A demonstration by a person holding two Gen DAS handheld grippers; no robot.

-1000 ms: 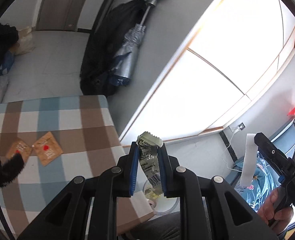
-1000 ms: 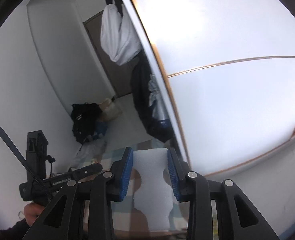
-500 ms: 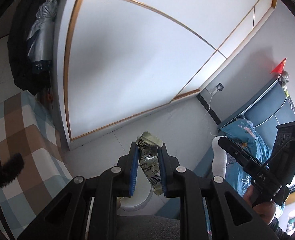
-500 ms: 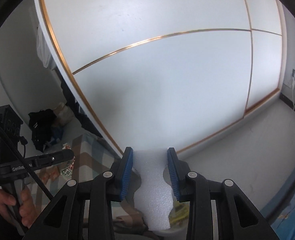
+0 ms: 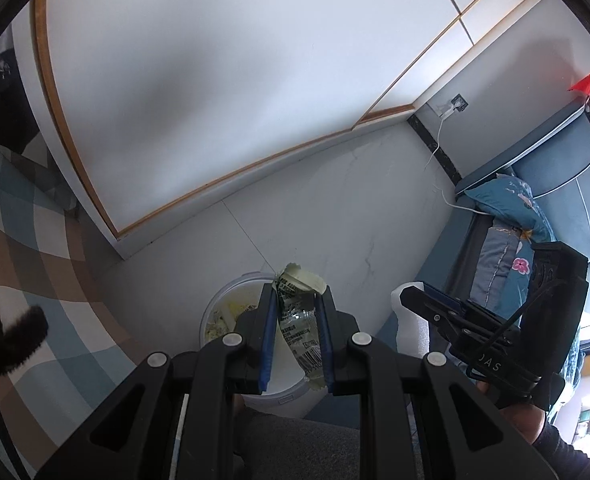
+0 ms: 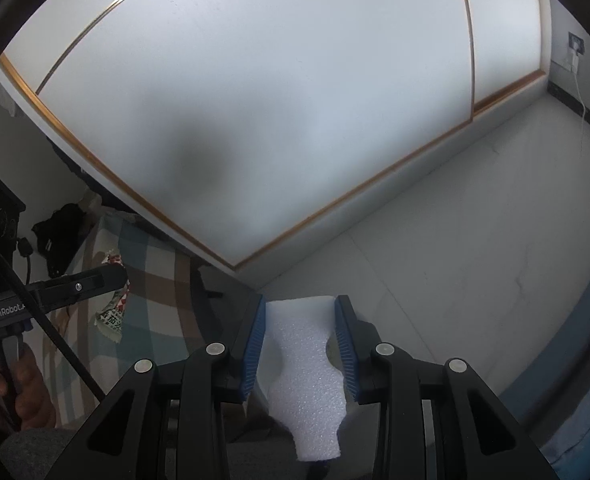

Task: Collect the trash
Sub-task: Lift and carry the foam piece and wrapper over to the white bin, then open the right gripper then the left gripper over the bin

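My left gripper point(image 5: 298, 294) is shut on a crumpled yellow-green wrapper point(image 5: 297, 320) with a barcode. It hangs over a white trash bin point(image 5: 235, 280) on the floor, which holds yellowish scraps. In the right wrist view that same left gripper point(image 6: 119, 276) shows at the left with the wrapper point(image 6: 113, 320) dangling from it. My right gripper point(image 6: 299, 308) is shut on a strip of white foam point(image 6: 307, 380). In the left wrist view the right gripper point(image 5: 409, 300) sits to the right of the bin, level with it, the foam point(image 5: 405, 324) pale behind its tip.
A table with a plaid cloth point(image 5: 35, 280) stands at the left. White wardrobe doors with gold trim point(image 5: 215, 100) fill the back. A blue sofa with pillows point(image 5: 535, 216) lies at the right, and a white cable point(image 5: 439, 152) runs from a wall socket. The pale tile floor point(image 5: 355, 220) spreads between them.
Both views have swung down from the table and wardrobe toward the floor. The bin now shows in full under my left gripper. Both grippers keep their hold.
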